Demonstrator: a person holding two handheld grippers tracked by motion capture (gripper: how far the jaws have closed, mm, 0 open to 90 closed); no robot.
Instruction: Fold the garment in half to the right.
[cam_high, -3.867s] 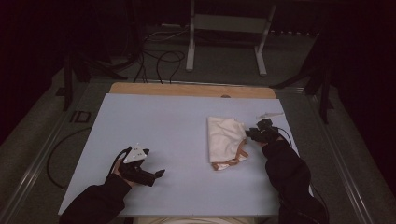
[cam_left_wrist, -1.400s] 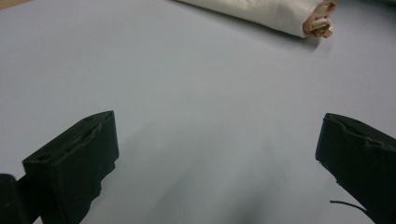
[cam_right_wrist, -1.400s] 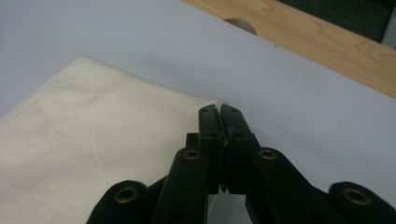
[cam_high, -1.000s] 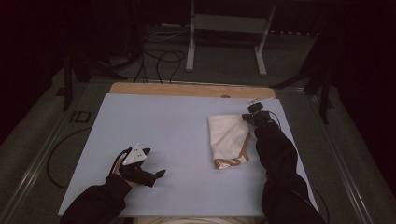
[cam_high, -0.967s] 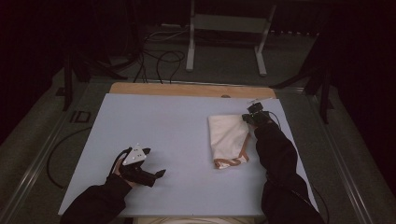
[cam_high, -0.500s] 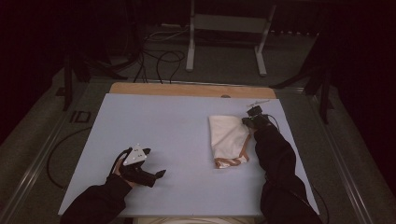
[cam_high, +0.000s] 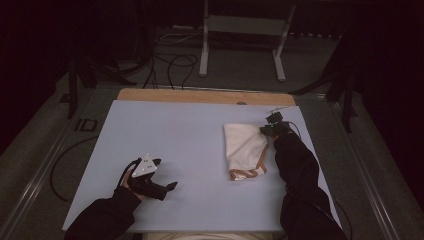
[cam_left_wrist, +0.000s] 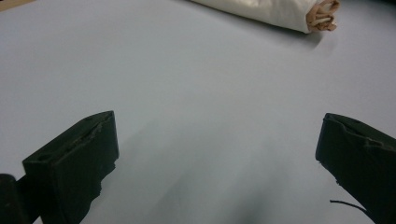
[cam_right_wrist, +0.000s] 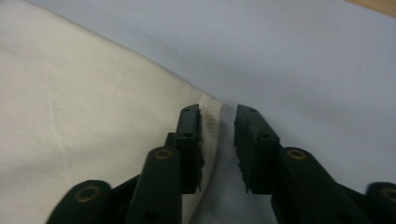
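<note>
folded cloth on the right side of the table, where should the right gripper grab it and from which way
Take the folded cloth by its far right corner, coming in low from the right. That hemmed corner lies flat at the edge with bare table beside it, and the right gripper already straddles it, jaws slightly apart.

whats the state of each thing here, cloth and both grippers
cloth: folded, lying flat on the table, tan edge at its near end
right gripper: jaws a little apart at the cloth's far corner, hem edge between them, not clamped
left gripper: open wide, holding nothing, low over bare table
</note>
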